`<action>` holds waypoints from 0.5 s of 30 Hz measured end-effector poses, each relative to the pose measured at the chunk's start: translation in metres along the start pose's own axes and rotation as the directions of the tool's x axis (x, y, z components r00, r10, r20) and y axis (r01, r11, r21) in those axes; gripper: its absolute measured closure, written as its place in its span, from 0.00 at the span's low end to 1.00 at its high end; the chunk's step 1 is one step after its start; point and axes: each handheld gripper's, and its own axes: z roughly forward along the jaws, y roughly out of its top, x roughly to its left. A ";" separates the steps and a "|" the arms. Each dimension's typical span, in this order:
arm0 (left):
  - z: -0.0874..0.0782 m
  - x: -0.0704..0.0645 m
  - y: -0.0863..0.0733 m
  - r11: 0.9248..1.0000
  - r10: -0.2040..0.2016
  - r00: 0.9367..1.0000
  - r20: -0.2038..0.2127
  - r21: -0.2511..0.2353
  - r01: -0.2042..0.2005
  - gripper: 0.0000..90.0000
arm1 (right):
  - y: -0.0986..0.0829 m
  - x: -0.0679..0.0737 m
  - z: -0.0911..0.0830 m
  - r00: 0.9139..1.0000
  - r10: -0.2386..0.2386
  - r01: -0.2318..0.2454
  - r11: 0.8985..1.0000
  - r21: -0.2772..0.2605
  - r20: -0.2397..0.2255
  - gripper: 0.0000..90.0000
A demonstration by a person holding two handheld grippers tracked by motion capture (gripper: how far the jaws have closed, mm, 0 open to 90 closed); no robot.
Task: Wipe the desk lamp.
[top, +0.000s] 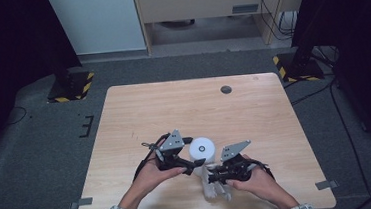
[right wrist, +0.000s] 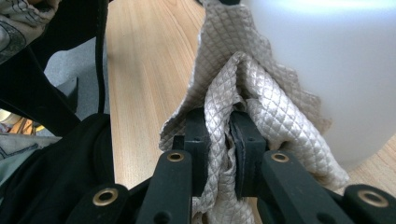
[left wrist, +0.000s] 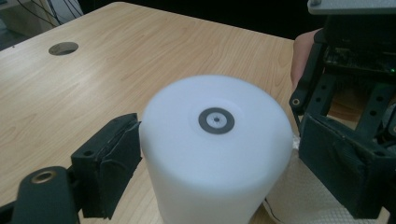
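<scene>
Two grippers work close together near the front edge of the wooden table [top: 138, 108], each held in one of the person's hands. The left gripper [top: 191, 165] brackets the white cylinder [left wrist: 215, 149], with one black jaw at each side. In the left gripper view the left pad sits touching or just beside the cylinder wall, while the opposite jaw stands slightly off it. The jaws are spread around the cylinder, and a firm clamp cannot be confirmed. This placement most likely steadies the cylinder against tipping or sliding while the other tool works at its base.

The right gripper [right wrist: 218, 140] has its jaws pressed together on a fold of the paper towel [right wrist: 261, 98]. The fold is pinched between the two pads, and the free part of the sheet lies against the lower wall of the cylinder. Holding the sheet by a bunched fold gives a secure grip on thin, limp material, probably for wiping the cylinder or pulling the sheet along its side.

The cylinder stands upright on the table between the two grippers. It is smooth, matt white and slightly translucent, with a flat top bearing a small dark ring around a pale centre. The paper towel is off-white, embossed with a quilted diamond pattern, and crumpled.
</scene>
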 end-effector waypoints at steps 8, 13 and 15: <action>0.004 0.002 0.001 1.000 -0.015 1.000 0.001 0.003 0.015 0.14 | 0.006 0.005 -0.003 1.000 -0.010 0.010 0.999 -0.037 -0.015 0.88; 0.003 0.004 0.000 1.000 -0.024 1.000 0.009 0.002 0.024 0.14 | 0.011 0.008 -0.002 0.999 -0.014 0.012 0.998 -0.056 -0.029 0.88; 0.003 0.004 0.000 1.000 -0.019 1.000 0.010 0.003 0.019 0.14 | 0.011 0.006 0.002 1.000 -0.007 0.005 0.999 -0.047 -0.029 0.88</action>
